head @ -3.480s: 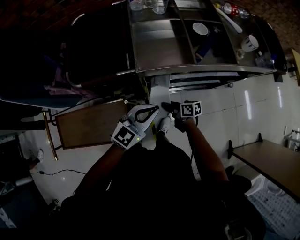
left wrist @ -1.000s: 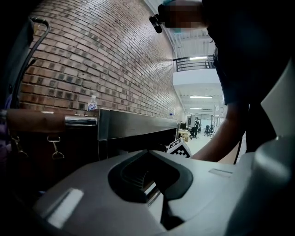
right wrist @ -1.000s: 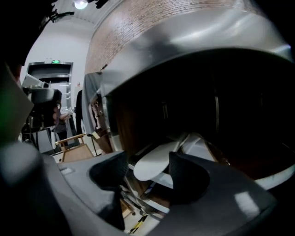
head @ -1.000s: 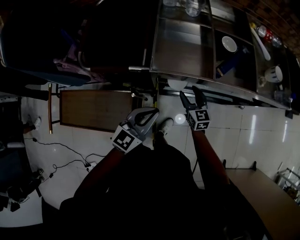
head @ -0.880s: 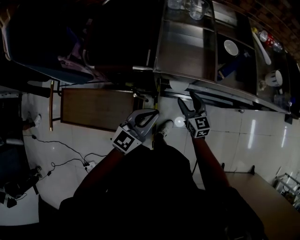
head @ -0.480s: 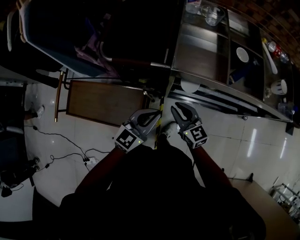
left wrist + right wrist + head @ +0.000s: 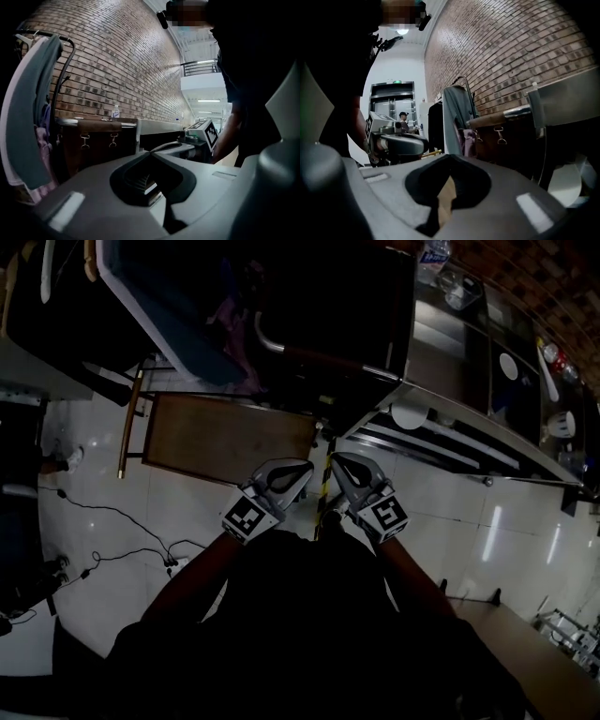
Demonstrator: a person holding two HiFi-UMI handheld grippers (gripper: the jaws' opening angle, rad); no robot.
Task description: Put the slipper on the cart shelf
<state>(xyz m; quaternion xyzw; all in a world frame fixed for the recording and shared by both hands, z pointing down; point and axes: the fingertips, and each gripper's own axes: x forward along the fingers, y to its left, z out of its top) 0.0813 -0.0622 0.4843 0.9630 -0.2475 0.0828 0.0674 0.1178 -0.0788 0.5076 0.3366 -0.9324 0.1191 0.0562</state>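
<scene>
A white slipper (image 7: 410,415) lies on the lower shelf of the steel cart (image 7: 450,432); the right gripper view shows it pale at the low right (image 7: 565,183). My right gripper (image 7: 337,457) is shut with nothing in it, held close to my body and well short of the cart. My left gripper (image 7: 305,465) sits just left of it, also shut and empty. Each gripper view shows its own jaws meeting at the tips, and the other gripper (image 7: 187,144) (image 7: 397,143) beside it.
A brown wooden table (image 7: 230,437) stands to the left of the cart. Behind it is a dark rack with hanging clothes (image 7: 230,315). Cables (image 7: 112,531) trail over the white floor at left. Bowls (image 7: 507,365) sit on the cart's top.
My right gripper has drawn back from the cart's lower shelf toward my body, and its jaws have gone from wide open to shut. The left gripper stayed shut in place.
</scene>
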